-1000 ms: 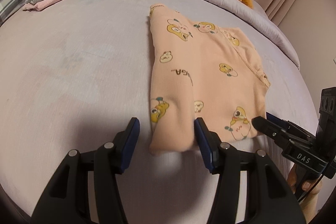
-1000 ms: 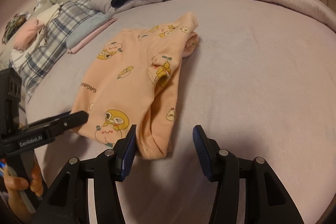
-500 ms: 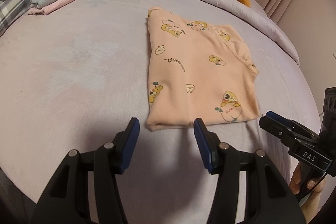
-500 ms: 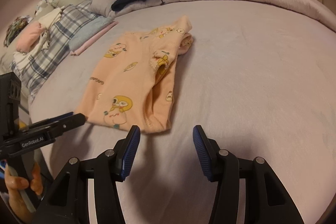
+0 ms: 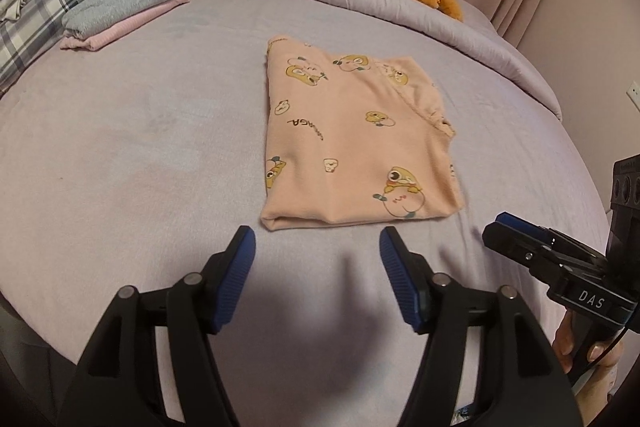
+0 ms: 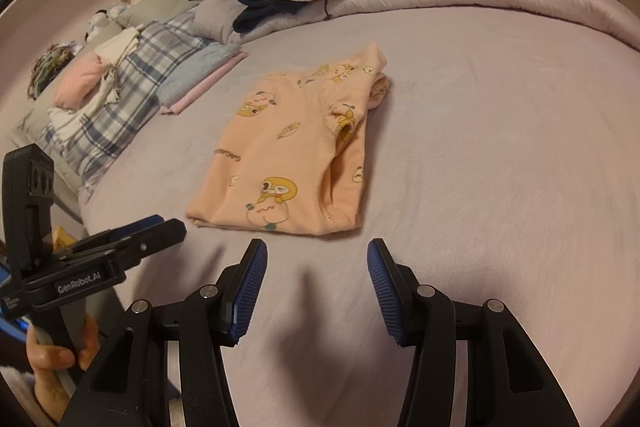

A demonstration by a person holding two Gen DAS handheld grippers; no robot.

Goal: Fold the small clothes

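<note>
The folded peach cartoon-print garment (image 5: 352,143) lay flat on the bed (image 5: 140,147) just beyond both grippers, the left gripper (image 5: 316,247) having just been spreading its empty fingers, the right gripper (image 6: 316,259) likewise spread and empty, seemingly letting the fold settle.

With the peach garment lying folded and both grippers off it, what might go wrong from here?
1. The peach garment bulges on its right side, where a sleeve opening gapes; the fold may spring loose.
2. Its near hem lies close before the open left gripper, whose jaws have just been opening, and the right gripper; either could snag it.
</note>
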